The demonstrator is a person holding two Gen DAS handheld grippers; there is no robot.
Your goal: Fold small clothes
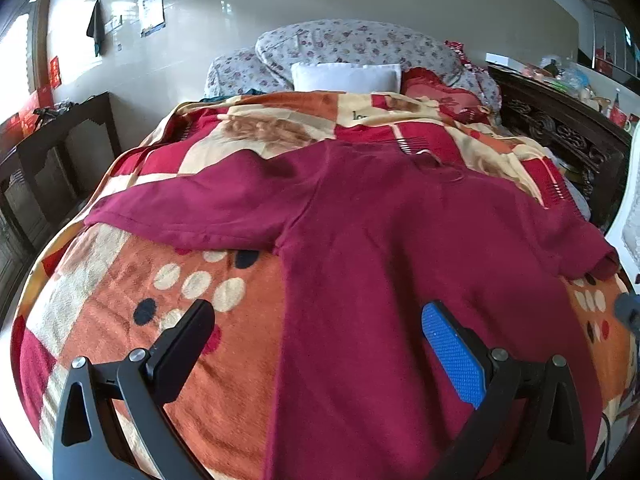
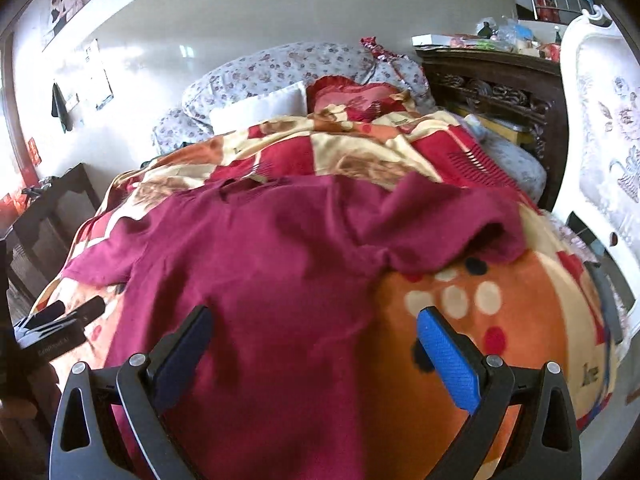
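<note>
A maroon T-shirt (image 1: 380, 232) lies spread flat on the patterned blanket (image 1: 132, 296), collar toward the pillows and hem toward me. It also shows in the right wrist view (image 2: 256, 256), its right sleeve (image 2: 452, 220) rumpled and partly folded up. My left gripper (image 1: 318, 316) is open and empty, hovering over the shirt's lower left edge. My right gripper (image 2: 314, 320) is open and empty, over the shirt's lower right edge. The left gripper's fingers (image 2: 76, 314) also show at the left edge of the right wrist view.
The orange, red and cream blanket (image 2: 500, 320) covers a bed. Floral pillows (image 1: 352, 48) and a white pillow (image 1: 346, 76) lie at the head. A dark carved headboard (image 2: 496, 92) and white chair (image 2: 604, 128) stand on the right. A dark wooden table (image 1: 60, 152) stands on the left.
</note>
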